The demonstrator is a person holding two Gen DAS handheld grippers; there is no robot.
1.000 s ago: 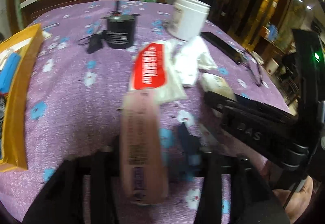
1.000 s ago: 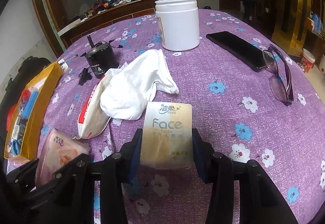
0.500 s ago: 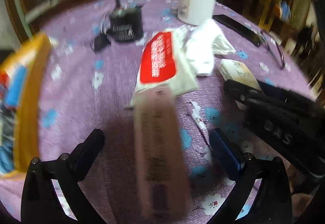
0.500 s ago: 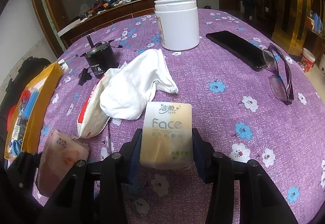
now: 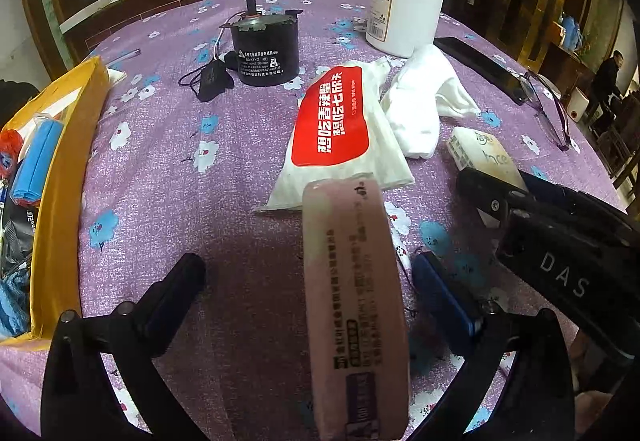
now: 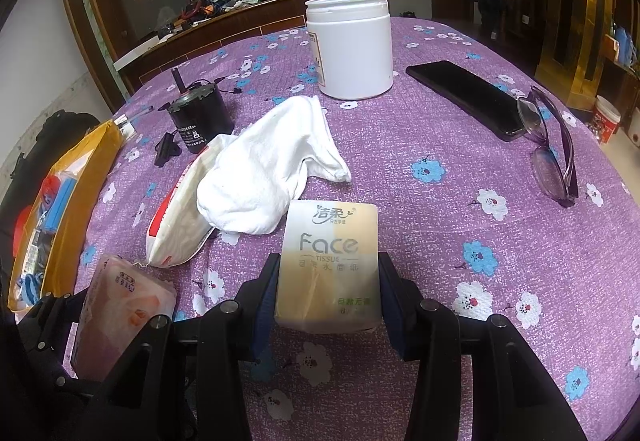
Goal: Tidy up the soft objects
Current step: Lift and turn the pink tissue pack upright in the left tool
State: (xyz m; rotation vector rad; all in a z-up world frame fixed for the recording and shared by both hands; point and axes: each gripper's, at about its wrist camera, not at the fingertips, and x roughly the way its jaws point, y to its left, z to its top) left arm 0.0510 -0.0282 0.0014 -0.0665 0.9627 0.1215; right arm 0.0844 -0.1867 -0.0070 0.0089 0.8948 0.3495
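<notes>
While the left gripper (image 5: 308, 281) is standing spread wide, the pink plastic-wrapped tissue pack (image 5: 354, 305) is lying free between its fingers, touching neither pad, on the purple flowered worktop (image 5: 160, 169). This looks like a release just finished, so the next move is probably calling for backing that gripper off without nudging the pack. At about three o'clock, the right gripper (image 6: 326, 289) is pinching the cream "Face" tissue pack (image 6: 328, 265), pads pressing both long sides; it seems to be waiting to set this one beside the pink one. Farther off, at twelve o'clock, the white wet-wipe packet with a red label (image 5: 336, 129) and the crumpled white cloth (image 5: 424, 101) are touching each other, not yet sorted.
</notes>
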